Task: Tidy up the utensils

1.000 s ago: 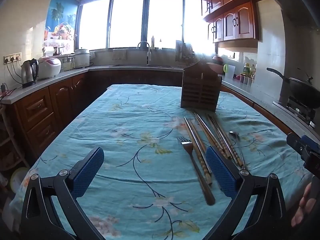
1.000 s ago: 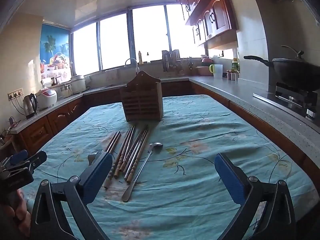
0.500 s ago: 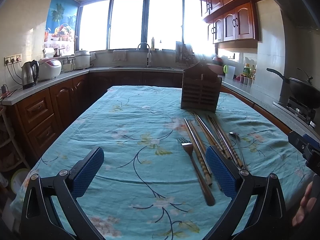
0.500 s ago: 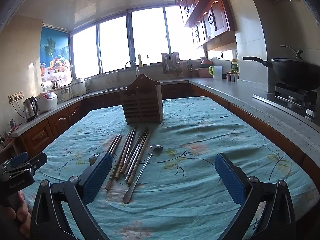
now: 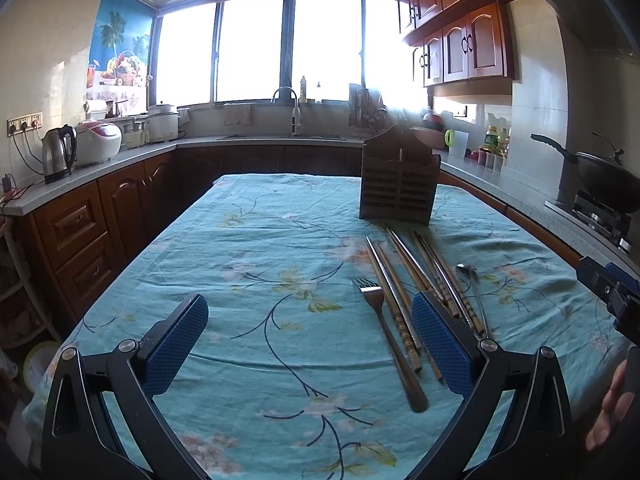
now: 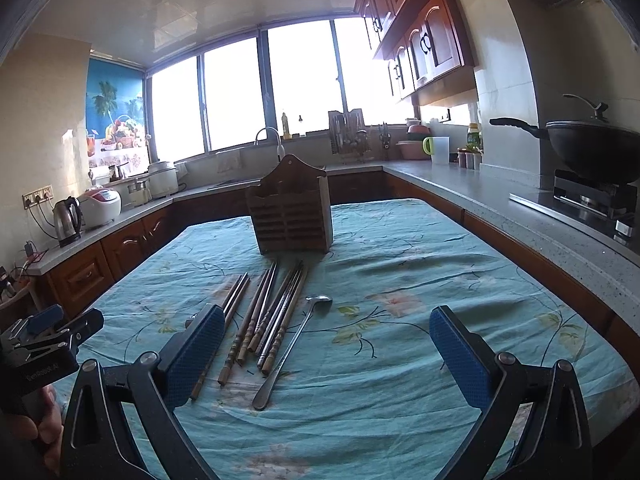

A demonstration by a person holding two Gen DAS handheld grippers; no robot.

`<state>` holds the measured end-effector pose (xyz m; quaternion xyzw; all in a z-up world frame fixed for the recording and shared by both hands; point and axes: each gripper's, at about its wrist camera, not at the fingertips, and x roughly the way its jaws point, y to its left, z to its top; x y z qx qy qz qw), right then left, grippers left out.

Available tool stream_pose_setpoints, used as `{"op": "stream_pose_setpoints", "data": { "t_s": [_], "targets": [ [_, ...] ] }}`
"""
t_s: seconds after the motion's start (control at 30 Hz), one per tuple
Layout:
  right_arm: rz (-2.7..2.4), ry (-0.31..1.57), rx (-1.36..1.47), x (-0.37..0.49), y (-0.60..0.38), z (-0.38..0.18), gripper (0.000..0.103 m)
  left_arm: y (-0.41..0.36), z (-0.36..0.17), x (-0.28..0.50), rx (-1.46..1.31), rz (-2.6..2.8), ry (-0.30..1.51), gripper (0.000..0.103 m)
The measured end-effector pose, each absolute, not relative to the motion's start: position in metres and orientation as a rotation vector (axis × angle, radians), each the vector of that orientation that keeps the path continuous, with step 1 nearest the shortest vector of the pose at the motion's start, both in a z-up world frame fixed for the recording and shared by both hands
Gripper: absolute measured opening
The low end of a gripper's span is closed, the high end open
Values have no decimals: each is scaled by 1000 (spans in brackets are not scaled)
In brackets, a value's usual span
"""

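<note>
My left tongs (image 5: 308, 344) hang spread wide and empty above the bench (image 5: 240, 240), over bare floral cloth. Just right of them lies the fork (image 5: 390, 340), tines toward the far end. Its handle runs beside the chopsticks (image 5: 416, 280), whose near ends slip behind my left tongs' right pad, so I cannot count them. Beyond them stands the wooden utensil holder (image 6: 292, 216), upright, apart from the bundle; its inside is hidden from me. In the right wrist view the fork is almost wholly covered by a blue pad. The spoon (image 6: 298, 344) lies just right of the chopsticks, bowl away from me. My right tongs (image 6: 328, 356) gape wide, grasping nothing.
</note>
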<state>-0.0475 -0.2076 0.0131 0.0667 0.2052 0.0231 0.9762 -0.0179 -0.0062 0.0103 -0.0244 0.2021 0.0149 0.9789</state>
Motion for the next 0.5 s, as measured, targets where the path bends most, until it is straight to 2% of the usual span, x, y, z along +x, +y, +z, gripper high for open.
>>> {"op": "stream_pose_setpoints", "data": {
  "t_s": [0.5],
  "targets": [
    [55,410,138,-49,-204,10,103,-8,9,-18,-50,31,406,103]
  ]
}}
